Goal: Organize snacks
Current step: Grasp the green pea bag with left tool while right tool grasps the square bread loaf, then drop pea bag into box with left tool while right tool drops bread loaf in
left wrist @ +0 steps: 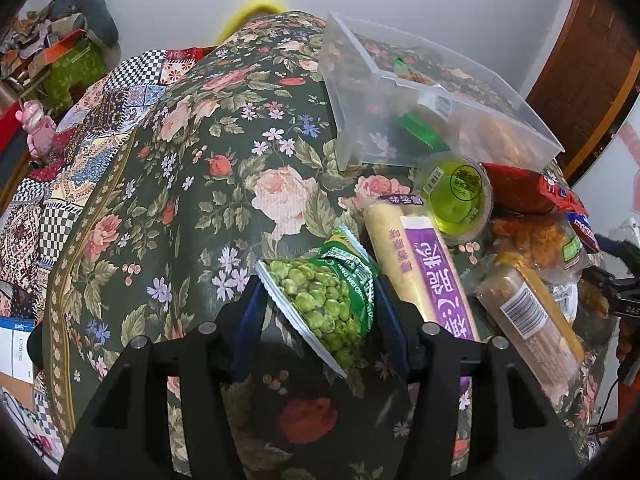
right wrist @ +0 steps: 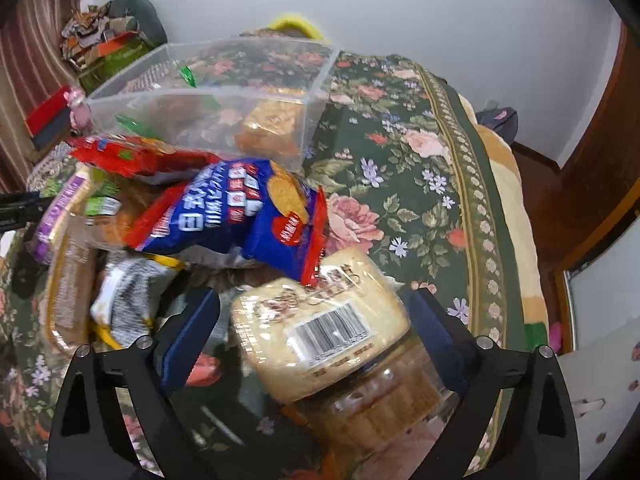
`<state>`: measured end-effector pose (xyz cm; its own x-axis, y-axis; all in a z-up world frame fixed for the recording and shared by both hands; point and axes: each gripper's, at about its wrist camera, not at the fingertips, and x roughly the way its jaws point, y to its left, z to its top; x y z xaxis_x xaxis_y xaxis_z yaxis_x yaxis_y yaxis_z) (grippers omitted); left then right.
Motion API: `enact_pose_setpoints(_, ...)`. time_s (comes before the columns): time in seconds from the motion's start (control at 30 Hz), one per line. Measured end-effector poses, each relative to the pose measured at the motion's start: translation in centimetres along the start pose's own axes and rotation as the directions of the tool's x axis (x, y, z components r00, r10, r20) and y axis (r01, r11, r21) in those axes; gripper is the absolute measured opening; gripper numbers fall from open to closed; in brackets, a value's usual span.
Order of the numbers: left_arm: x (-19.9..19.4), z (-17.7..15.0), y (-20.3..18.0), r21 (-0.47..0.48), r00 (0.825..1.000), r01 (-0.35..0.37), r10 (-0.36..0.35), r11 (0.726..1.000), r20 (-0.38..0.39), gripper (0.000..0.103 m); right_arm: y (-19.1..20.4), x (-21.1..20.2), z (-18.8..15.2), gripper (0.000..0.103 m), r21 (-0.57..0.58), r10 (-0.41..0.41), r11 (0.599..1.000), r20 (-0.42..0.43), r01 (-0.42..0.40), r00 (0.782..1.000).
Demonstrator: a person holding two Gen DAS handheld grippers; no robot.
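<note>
My left gripper [left wrist: 318, 286] is shut on a green pea snack packet [left wrist: 326, 298] and holds it above the floral tablecloth [left wrist: 200, 184]. My right gripper [right wrist: 316, 304] stands wide open around a clear-wrapped cake pack with a barcode [right wrist: 324, 328]; I cannot tell whether the pads touch it. A blue and red cracker bag [right wrist: 240, 208] lies over its far end. A clear plastic bin [left wrist: 432, 92] stands at the back with several snacks inside; it also shows in the right wrist view [right wrist: 208, 96].
A snack pile lies right of my left gripper: a purple-labelled roll [left wrist: 424, 268], a green jelly cup [left wrist: 456, 196], a red packet [left wrist: 520, 188], a brown wafer pack [left wrist: 528, 316]. Bare cloth stretches left [left wrist: 160, 200]. The table edge curves at right [right wrist: 500, 216].
</note>
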<state>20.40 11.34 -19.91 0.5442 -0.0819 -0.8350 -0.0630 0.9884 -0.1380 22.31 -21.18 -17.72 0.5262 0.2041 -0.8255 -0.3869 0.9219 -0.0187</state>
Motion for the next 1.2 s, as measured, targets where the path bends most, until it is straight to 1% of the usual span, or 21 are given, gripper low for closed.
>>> enact_pose_setpoints(0.07, -0.1, -0.1, 0.1, -0.001, 1.0, 0.018, -0.018, 1.0, 0.003, 0.042, -0.7, 0.7, 0.0, 0.095, 0.034, 0.014, 0.999, -0.016, -0.013, 1.0)
enact_pose_setpoints(0.2, -0.4, -0.3, -0.1, 0.003, 1.0, 0.002, -0.003, 1.0, 0.016, 0.039, -1.5, 0.5, -0.3, 0.091, 0.077, 0.056, 0.995, 0.004, -0.056, 0.998)
enact_pose_setpoints(0.43, -1.8, -0.3, -0.2, 0.007, 0.999, -0.027, 0.027, 1.0, 0.042, 0.034, -1.6, -0.4, -0.7, 0.088, 0.096, 0.063, 0.993, 0.038, -0.066, 0.997)
enact_pose_setpoints(0.5, -2.5, -0.2, -0.1, 0.005, 0.998, -0.032, 0.032, 0.999, 0.053, 0.029, -1.7, -1.0, -0.8, 0.088, 0.094, 0.049, 0.994, 0.049, -0.053, 0.998)
enact_pose_setpoints(0.57, -3.1, 0.1, 0.0, 0.0, 0.998, -0.027, 0.027, 1.0, 0.064, 0.027, -1.7, -1.7, -0.7, 0.088, 0.093, 0.036, 0.995, 0.059, -0.042, 0.998)
enact_pose_setpoints(0.73, -4.8, 0.5, -0.4, 0.013, 0.994, -0.026, 0.025, 1.0, 0.104, 0.024, -2.1, -3.7, 0.0, 0.088, 0.104, 0.016, 0.994, 0.099, -0.027, 0.995)
enact_pose_setpoints(0.93, -6.8, 1.1, -1.2, 0.026, 0.989, -0.016, 0.012, 1.0, 0.146, 0.024, -2.0, -5.8, 1.4, 0.088, 0.104, 0.016, 0.994, 0.158, -0.032, 0.987)
enact_pose_setpoints(1.07, -8.0, 2.3, -1.8, 0.035, 0.984, -0.005, -0.002, 0.999, 0.179, 0.024, -1.4, -6.8, 2.9, 0.088, 0.085, 0.021, 0.996, 0.194, -0.038, 0.981)
enact_pose_setpoints(1.2, -9.0, 3.8, -2.5, 0.048, 0.976, 0.002, -0.012, 0.999, 0.216, 0.024, -0.8, -7.1, 4.6, 0.088, 0.069, 0.034, 0.996, 0.23, -0.051, 0.973)
